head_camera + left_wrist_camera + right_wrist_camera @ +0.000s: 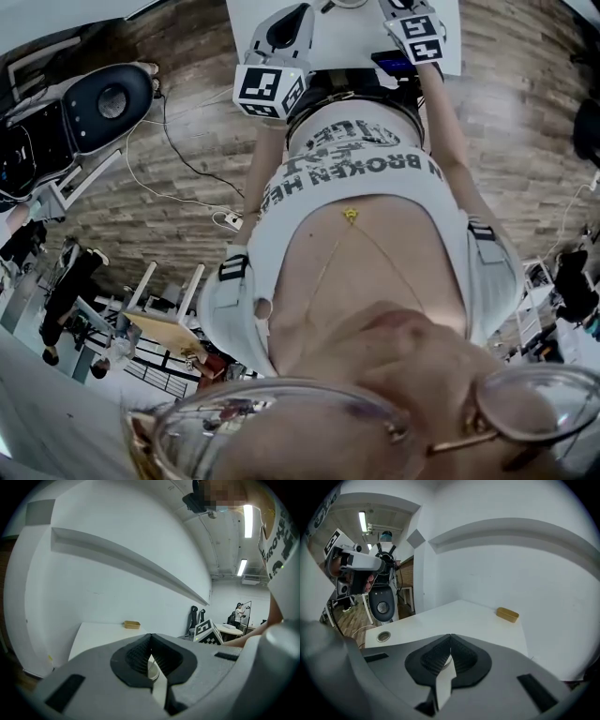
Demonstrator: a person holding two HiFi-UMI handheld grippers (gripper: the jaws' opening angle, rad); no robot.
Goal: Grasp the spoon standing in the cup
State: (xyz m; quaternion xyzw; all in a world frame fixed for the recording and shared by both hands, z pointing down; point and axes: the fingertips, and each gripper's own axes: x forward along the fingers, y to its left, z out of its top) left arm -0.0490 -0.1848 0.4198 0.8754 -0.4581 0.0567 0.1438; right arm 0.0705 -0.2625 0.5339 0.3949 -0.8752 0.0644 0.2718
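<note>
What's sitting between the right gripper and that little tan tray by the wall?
Nothing. From the shut right gripper to the tan tray there is only bare white table, as the right gripper view shows.

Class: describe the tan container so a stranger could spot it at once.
Find the white table by the white wall. Near the wall sits a low tan container. Unlike the round metal grommet in the tabletop, it is oblong.

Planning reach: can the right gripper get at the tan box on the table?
Probably yes: the tan box sits alone at the far side of the white table, with bare tabletop before it. The right gripper is shut, so its jaws would need to open first.
</note>
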